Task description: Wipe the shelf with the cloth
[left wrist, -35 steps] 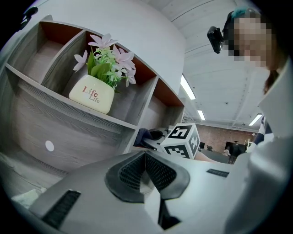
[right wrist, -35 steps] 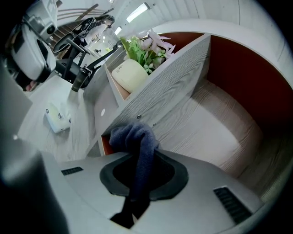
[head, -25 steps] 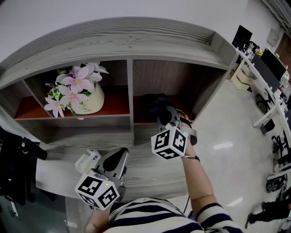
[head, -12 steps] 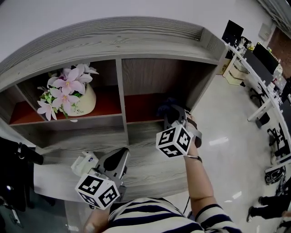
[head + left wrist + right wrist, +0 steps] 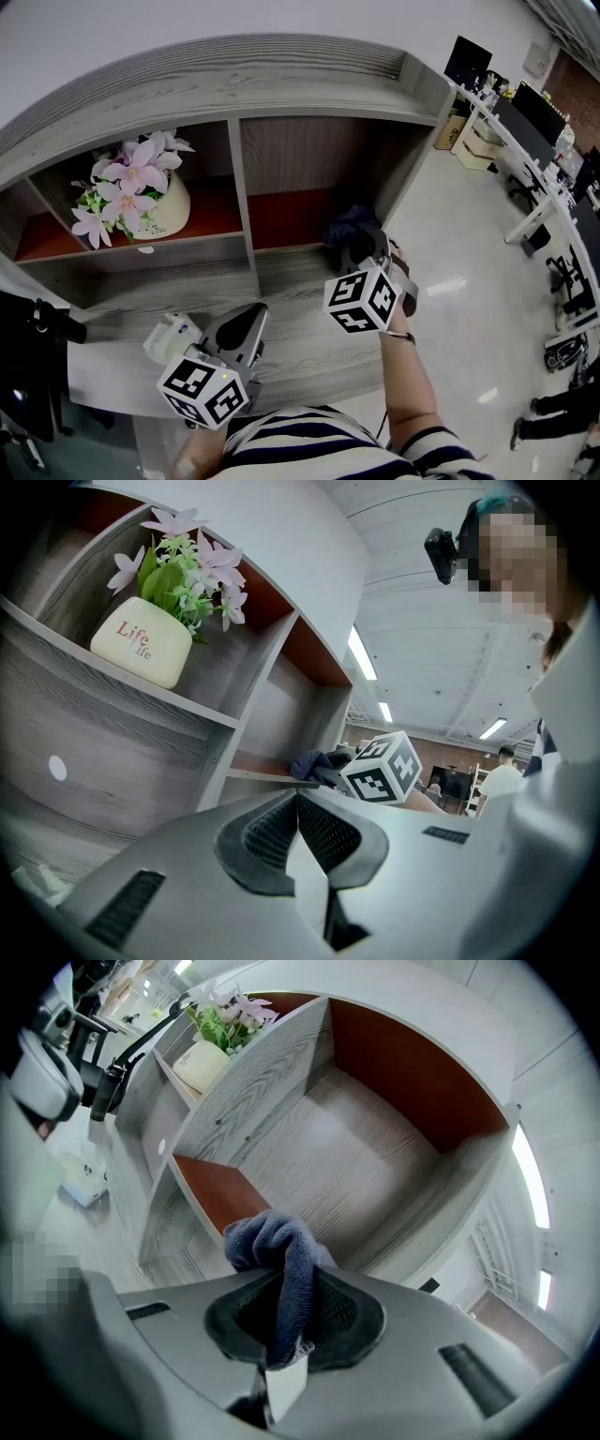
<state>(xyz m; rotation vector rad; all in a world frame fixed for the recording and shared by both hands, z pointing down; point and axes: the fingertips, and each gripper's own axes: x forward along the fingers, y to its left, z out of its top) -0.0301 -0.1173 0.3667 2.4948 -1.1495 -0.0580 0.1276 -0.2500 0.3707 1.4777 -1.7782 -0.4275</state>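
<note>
**Shelf unit.** The grey wood shelf [image 5: 234,66] fills the head view from 9 to 2 o'clock. An upright divider splits it into a left and a right compartment, both lined in red-brown. Only the right gripper view looks deep into the right compartment, showing its grey wood-grain panel and red-brown surfaces.

**Table.** The grey wood table [image 5: 309,361] lies in front of the shelf at 6 o'clock.

**Office desks.** Desks with monitors [image 5: 525,112] stand at 2 o'clock, well apart from the shelf. The gripper views do not show them clearly.

**Flower pot.** A cream flower pot [image 5: 167,208] with pink flowers [image 5: 131,178] stands in the left compartment at 10 o'clock. The word "Life" on it can be read only in the left gripper view.

**Right claw.** The right claw [image 5: 284,1321] is clamped on the cloth [image 5: 279,1255], a dark blue fabric bunched above the jaws. The grip shows plainly only in the right gripper view. The head view places the cloth at the front edge of the right compartment floor, near the right wall.

**Left claw.** The left claw [image 5: 298,813] has its jaws together with nothing between them. It hangs over the table at 7 o'clock.

**White packet.** A white packet [image 5: 167,337] lies on the table just beside the left claw, at its 9 o'clock.
</note>
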